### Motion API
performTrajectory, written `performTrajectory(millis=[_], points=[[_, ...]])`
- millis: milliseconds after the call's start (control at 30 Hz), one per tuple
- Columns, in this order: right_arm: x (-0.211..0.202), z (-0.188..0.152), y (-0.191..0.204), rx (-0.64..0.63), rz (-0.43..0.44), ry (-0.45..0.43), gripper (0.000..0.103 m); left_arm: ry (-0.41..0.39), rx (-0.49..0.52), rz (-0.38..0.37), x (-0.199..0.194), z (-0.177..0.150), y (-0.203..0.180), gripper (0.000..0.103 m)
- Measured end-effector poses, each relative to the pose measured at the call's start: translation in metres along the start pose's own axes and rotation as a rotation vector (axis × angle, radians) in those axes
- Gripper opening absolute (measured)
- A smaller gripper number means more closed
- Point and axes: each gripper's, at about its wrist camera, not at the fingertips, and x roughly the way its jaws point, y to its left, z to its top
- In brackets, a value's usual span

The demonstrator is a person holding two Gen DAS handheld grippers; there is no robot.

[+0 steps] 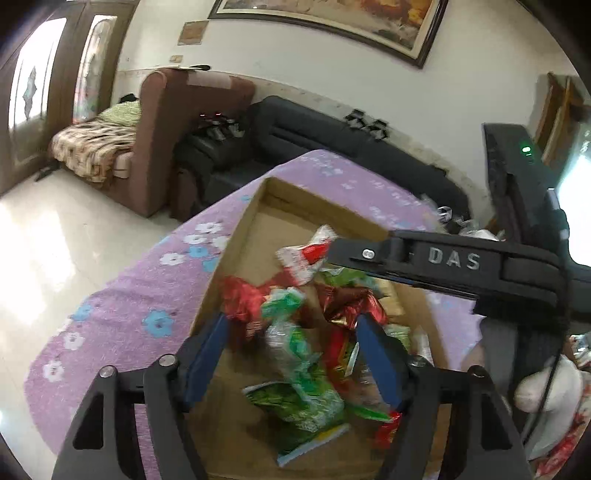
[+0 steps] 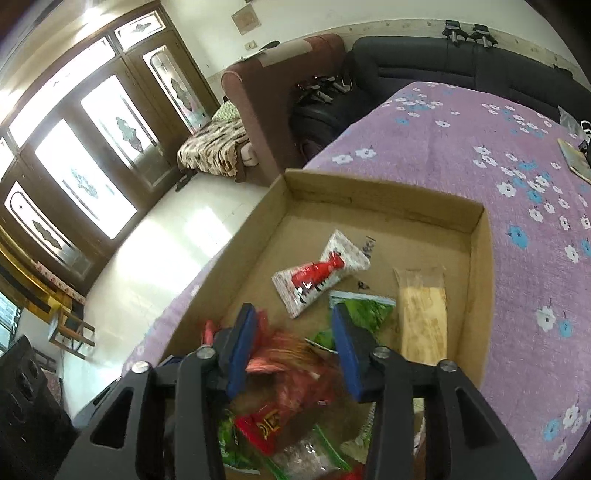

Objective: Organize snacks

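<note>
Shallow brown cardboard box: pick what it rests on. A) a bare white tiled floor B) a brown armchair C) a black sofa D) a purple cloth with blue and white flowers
D: the shallow brown cardboard box sits on the purple cloth with blue and white flowers, which shows around its sides.

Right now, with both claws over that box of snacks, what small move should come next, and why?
Probably lift the left claw clear: its fingers stand apart around a blurred green packet that neither pad presses, already over the cardboard box.

A home's living room is showing: a brown sofa [image 1: 162,140], a black couch [image 1: 332,147], a framed painting [image 1: 332,22], glazed wooden doors [image 2: 92,155].
</note>
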Motion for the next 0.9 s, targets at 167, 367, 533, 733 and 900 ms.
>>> performTrajectory(millis=[167, 367, 533, 733, 900], points=[[-0.014, -0.001, -0.002, 0.007, -0.002, -0.035, 0.052, -0.018, 0.01, -0.017, -0.006, 0.001, -0.006, 0.077], [-0.033, -0.014, -0.011, 0.021, -0.009, -0.056, 0.052, -0.035, 0.024, -0.023, -0.016, 0.002, -0.017, 0.081], [-0.054, -0.03, -0.017, -0.015, -0.059, -0.104, 0.06, -0.04, 0.062, -0.011, -0.026, 0.001, -0.033, 0.088], [-0.078, -0.052, -0.032, -0.077, -0.172, -0.161, 0.061, -0.06, 0.112, -0.004, -0.041, -0.003, -0.056, 0.089], [-0.097, -0.071, -0.046, -0.077, -0.209, -0.187, 0.062, -0.128, 0.163, -0.023, -0.065, -0.006, -0.081, 0.089]])
